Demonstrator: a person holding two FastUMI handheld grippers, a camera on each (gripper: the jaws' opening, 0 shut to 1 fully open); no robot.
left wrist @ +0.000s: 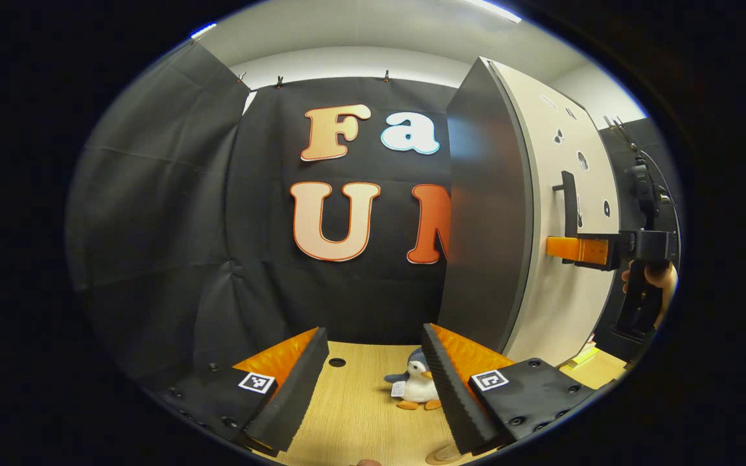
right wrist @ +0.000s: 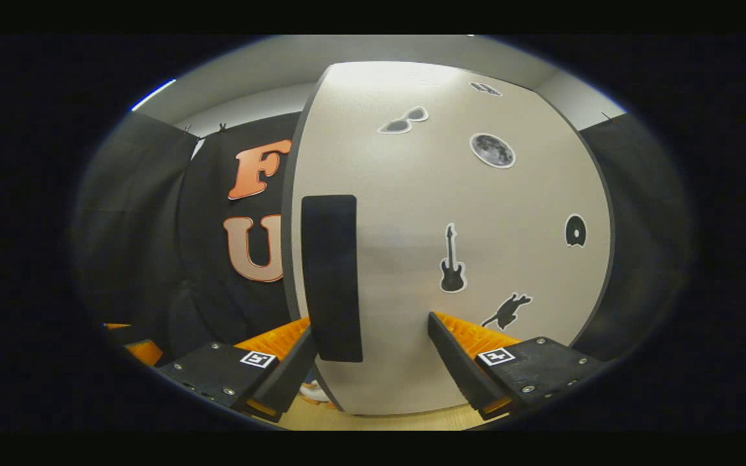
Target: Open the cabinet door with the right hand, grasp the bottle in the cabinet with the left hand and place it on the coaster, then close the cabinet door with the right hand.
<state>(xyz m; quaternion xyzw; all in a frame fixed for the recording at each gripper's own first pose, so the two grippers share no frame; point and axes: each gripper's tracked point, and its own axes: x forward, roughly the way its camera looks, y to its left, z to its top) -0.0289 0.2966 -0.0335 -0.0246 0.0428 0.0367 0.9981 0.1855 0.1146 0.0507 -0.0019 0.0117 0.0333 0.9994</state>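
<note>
The cabinet [left wrist: 486, 213] stands at the right of the left gripper view, with a dark grey side and a white door [left wrist: 561, 310]. Its inside is hidden behind the door. In the right gripper view the door [right wrist: 451, 194] carries black stickers, and its black vertical handle [right wrist: 331, 278] stands between my right gripper's [right wrist: 370, 327] open fingers, close to the left finger. The left gripper view shows that right gripper [left wrist: 577, 249] with an orange finger at the handle [left wrist: 568, 200], held by a hand [left wrist: 661, 275]. My left gripper [left wrist: 374, 331] is open over the wooden table [left wrist: 353, 414], holding nothing.
A small penguin plush [left wrist: 417, 385] sits on the table beside my left gripper's right finger. A round cable hole [left wrist: 337, 362] lies farther back. A brownish round edge [left wrist: 441, 455], perhaps the coaster, peeks out at the bottom. Yellow items [left wrist: 585, 355] lie right of the cabinet.
</note>
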